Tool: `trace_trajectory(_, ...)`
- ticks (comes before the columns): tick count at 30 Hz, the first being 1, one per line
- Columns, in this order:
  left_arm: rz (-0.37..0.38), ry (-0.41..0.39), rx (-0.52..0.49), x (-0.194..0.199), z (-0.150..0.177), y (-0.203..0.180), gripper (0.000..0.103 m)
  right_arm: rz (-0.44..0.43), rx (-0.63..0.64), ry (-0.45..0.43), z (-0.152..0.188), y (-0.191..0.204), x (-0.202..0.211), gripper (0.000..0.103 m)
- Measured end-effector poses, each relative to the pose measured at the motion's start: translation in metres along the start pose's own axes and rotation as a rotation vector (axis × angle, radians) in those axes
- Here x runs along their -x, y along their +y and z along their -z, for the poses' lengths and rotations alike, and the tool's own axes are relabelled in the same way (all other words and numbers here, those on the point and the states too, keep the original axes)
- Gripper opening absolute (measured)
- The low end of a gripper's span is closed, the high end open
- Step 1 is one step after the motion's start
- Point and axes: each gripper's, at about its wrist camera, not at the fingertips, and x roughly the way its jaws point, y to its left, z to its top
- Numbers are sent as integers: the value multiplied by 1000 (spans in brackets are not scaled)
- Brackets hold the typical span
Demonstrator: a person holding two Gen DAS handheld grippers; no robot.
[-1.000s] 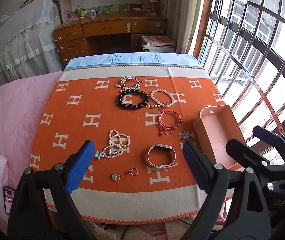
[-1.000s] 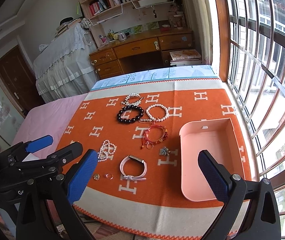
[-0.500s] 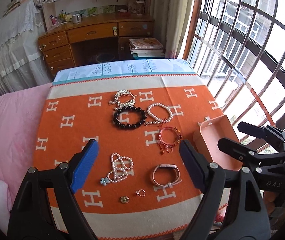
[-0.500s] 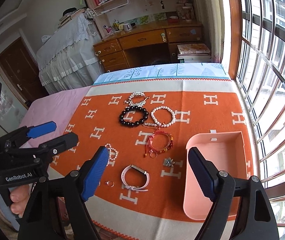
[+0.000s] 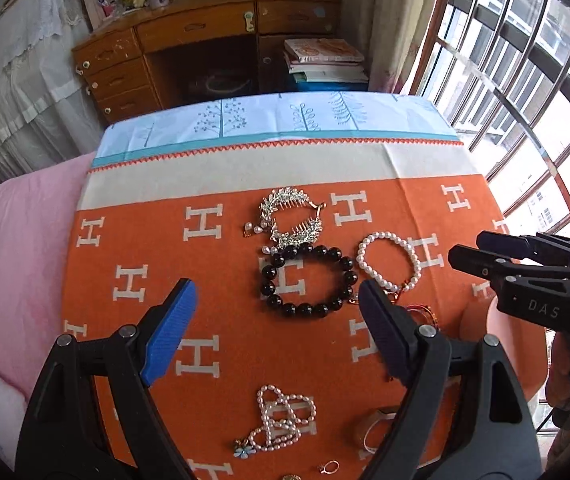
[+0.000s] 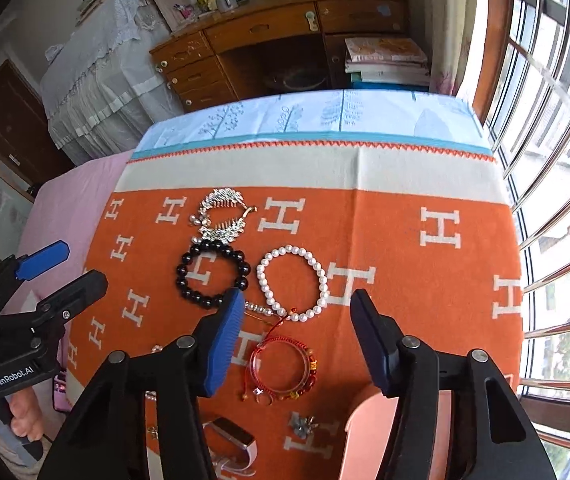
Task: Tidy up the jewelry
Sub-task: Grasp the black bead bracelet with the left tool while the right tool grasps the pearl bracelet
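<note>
Left wrist view: we list our left gripper (image 5: 275, 330) with jaws apart and nothing between the pads, hanging over the orange blanket (image 5: 221, 364). The black bead bracelet (image 5: 308, 280) lies just beyond the tips; the white pearl bracelet (image 5: 390, 259) sits beside it to the right, the silver hair comb (image 5: 291, 216) touches the black beads on the far side. The knotted pearl strand (image 5: 283, 420) and a small ring (image 5: 330, 467) lie below, between the arms. Against a second ago, these pieces stand larger and lower in frame, and the pink box no longer shows clearly.

Right wrist view: we list our right gripper (image 6: 297, 334) with jaws closing, pads touching nothing. The red cord bracelet (image 6: 285, 368) lies between the fingers, the pearl bracelet just past the tips. The pink box (image 6: 359, 436) peeks under the right finger; a second ago it lay in full view and the jaws stood wider.
</note>
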Motion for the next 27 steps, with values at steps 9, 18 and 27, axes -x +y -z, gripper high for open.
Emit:
trace_trajectory(9,9,133,72,-102,3,21,67,3,-22,116,-19,-21,-104,38)
trace_trajectory(18,23,206,90,-131,3,23,45,138,87,115,-13,2,-127,13)
trace_trajectory(27,-6,165,82,-122,5,16,12,138,81,63,-1,-4,-108,7)
